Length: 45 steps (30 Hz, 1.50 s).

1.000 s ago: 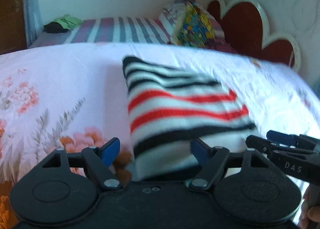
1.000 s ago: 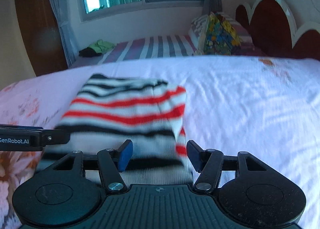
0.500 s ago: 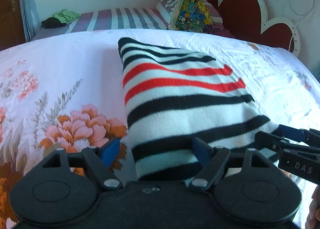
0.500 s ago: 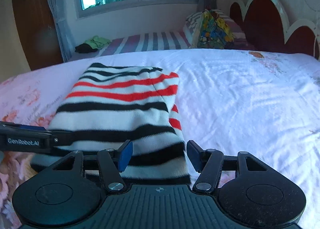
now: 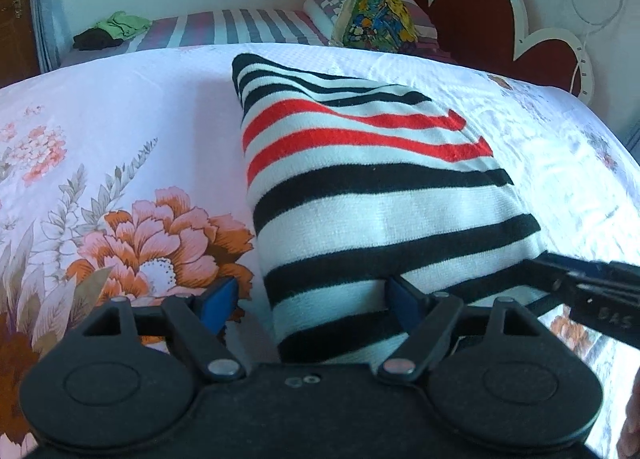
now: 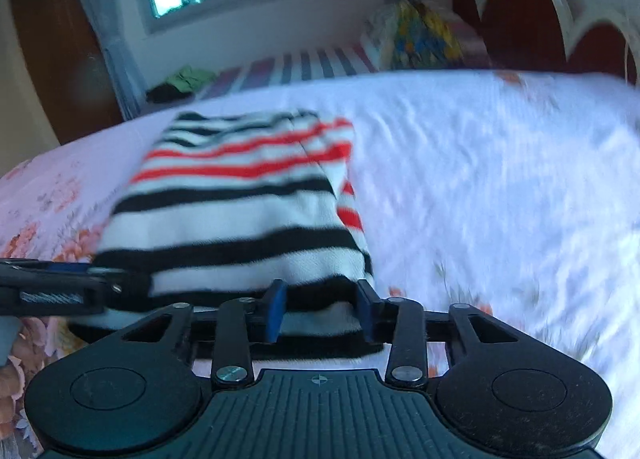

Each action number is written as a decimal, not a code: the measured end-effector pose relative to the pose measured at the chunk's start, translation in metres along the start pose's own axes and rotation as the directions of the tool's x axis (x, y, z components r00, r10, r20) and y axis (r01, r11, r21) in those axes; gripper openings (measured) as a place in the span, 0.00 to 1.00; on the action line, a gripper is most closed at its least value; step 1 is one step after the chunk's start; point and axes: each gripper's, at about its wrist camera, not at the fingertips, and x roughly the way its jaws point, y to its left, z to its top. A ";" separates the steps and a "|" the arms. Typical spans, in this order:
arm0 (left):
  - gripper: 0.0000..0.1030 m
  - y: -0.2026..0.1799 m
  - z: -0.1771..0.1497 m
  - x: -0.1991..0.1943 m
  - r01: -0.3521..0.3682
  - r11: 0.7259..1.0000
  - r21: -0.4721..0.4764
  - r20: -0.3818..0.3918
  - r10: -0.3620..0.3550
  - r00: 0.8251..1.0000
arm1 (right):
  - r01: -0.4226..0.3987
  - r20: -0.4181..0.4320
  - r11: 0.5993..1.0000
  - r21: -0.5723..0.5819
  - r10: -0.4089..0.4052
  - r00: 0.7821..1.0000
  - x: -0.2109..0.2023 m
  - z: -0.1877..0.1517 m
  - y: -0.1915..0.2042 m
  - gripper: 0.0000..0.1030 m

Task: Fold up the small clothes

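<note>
A folded knit garment with black, white and red stripes (image 5: 372,195) is lying centre frame on the floral-printed bed sheet (image 5: 120,163). The left gripper (image 5: 310,301) is spread wide around its near edge. The right gripper (image 6: 318,309), blurred, is straddling the garment's near right corner, jaws apart.

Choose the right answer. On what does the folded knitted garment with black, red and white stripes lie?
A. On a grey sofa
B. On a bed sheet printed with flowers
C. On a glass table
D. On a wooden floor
B: the folded striped knitted garment lies flat on the white bed sheet with pink and orange printed flowers.
</note>
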 end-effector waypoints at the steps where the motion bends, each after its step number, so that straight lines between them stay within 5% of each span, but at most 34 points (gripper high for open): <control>1: 0.78 0.001 0.000 0.000 0.005 1.000 0.005 -0.001 -0.005 1.000 | -0.004 -0.002 1.000 0.007 0.004 1.000 0.000 -0.002 -0.002 0.37; 10: 0.82 0.014 0.003 0.004 0.045 0.999 0.016 -0.033 -0.045 0.998 | -0.023 -0.052 1.000 -0.012 0.022 0.998 0.006 -0.001 -0.001 0.37; 14: 0.80 0.010 0.009 -0.004 0.041 0.999 0.015 -0.046 -0.040 0.998 | -0.059 -0.013 0.996 0.070 0.060 0.998 -0.008 0.014 -0.014 0.38; 15: 0.80 0.009 0.011 -0.004 0.045 0.999 0.005 -0.052 -0.045 0.998 | -0.069 -0.006 0.994 0.080 0.070 0.998 -0.010 0.018 -0.015 0.49; 16: 0.80 0.009 0.012 -0.005 0.051 0.999 -0.003 -0.055 -0.051 0.997 | -0.073 -0.001 0.993 0.091 0.074 0.997 -0.011 0.021 -0.016 0.71; 18: 0.80 0.008 0.015 -0.008 0.049 0.999 -0.012 -0.047 -0.049 0.998 | -0.071 0.012 0.993 0.092 0.070 0.997 -0.012 0.025 -0.015 0.80; 31: 0.80 0.014 0.049 -0.001 0.029 0.995 -0.098 -0.007 -0.030 1.000 | -0.110 -0.008 0.987 0.119 0.112 0.994 0.015 0.063 -0.022 0.80; 45: 0.89 0.020 0.057 0.030 0.128 0.977 -0.168 -0.034 -0.135 0.990 | -0.157 -0.095 0.977 0.141 0.172 0.981 0.066 0.074 -0.031 0.80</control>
